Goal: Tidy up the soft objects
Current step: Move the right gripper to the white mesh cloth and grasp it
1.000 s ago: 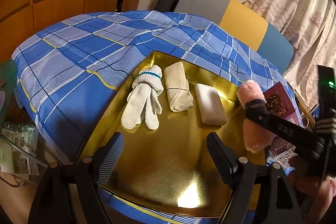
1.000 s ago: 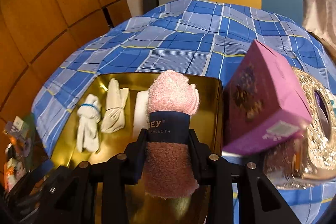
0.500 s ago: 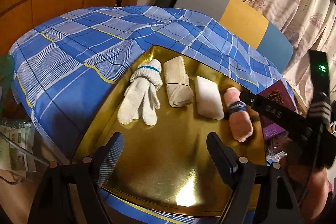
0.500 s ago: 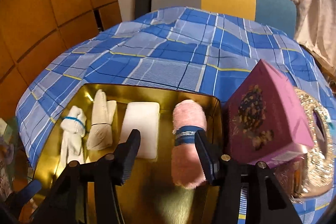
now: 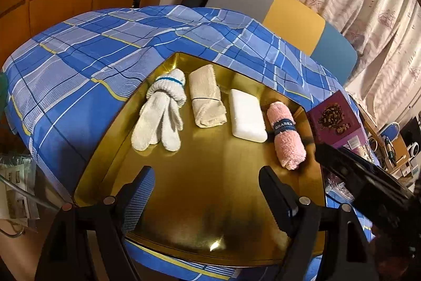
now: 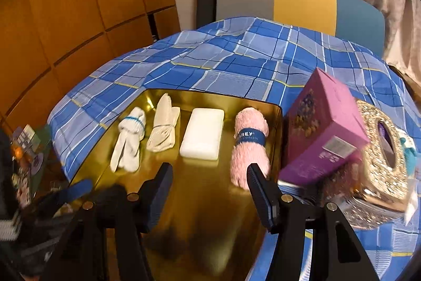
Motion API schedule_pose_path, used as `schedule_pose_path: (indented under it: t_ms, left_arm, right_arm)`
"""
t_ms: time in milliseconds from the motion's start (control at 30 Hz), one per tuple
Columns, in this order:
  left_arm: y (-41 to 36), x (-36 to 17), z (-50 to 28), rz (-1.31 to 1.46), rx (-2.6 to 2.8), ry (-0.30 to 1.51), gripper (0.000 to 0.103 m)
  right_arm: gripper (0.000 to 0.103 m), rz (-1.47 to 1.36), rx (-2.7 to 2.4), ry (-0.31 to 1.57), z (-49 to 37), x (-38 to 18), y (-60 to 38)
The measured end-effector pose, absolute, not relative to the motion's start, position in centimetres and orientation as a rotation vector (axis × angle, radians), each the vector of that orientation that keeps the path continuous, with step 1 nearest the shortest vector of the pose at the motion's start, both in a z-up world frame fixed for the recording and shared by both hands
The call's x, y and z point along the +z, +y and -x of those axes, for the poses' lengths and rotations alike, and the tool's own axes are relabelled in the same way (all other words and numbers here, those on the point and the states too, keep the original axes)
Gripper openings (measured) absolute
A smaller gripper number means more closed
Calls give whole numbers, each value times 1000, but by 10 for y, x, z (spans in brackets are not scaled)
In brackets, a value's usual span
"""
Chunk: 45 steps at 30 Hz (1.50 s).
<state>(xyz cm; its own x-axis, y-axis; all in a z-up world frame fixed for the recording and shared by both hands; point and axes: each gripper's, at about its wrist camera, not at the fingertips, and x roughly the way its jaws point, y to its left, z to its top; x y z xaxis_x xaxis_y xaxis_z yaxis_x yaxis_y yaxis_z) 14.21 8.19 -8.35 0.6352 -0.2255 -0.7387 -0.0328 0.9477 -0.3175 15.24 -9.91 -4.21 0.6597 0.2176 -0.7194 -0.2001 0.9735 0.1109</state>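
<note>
A gold tray (image 5: 205,199) (image 6: 205,217) lies on the blue plaid cloth. In a row on it from left to right lie rolled white gloves (image 5: 161,113) (image 6: 129,141), a beige rolled cloth (image 5: 206,103) (image 6: 163,128), a white sponge block (image 5: 246,115) (image 6: 202,133) and a pink rolled towel with a blue band (image 5: 286,136) (image 6: 248,146). My left gripper (image 5: 205,196) is open and empty over the tray's near part. My right gripper (image 6: 209,198) is open and empty, just behind the pink towel's near end.
A purple box (image 6: 321,128) (image 5: 334,120) stands right of the tray, with a glittery gold tissue box (image 6: 381,149) beyond it. A grey, yellow and blue chair back (image 6: 297,1) stands behind the table. Packets (image 5: 13,183) lie at the lower left.
My right gripper set the pink towel down at the right end of the row, opened, and drew back toward me. The left gripper stayed open over the tray.
</note>
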Motion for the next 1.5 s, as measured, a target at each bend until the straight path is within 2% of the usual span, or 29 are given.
schedule_pose_path:
  t_ms: [400,767,900,1100,1300,1500]
  left_arm:
    - [32,-80,-123,225,-308,856,82]
    - [-23,-79,-94,139,-476,864,82]
    - [-46,-82,-85,137,-525,896,82]
    - [-81,-77,-71,103,-594,912,82]
    - [-108,-74,-63,54,-638,937,82]
    - [-119,-76,-63,21,-630,960,82]
  right_arm:
    - [60,-58,133,743,-74,-20,-195]
    - [62,-240,-158,851,-41,-66,-345]
    - [68,-266,-237,916,-49,-88,-397]
    - [69,-341,-290,931,-82,-100,-465]
    - [74,-334,-269,967,-133,-113,-489]
    - [73,-286,-285,1015,-164,-135,-496]
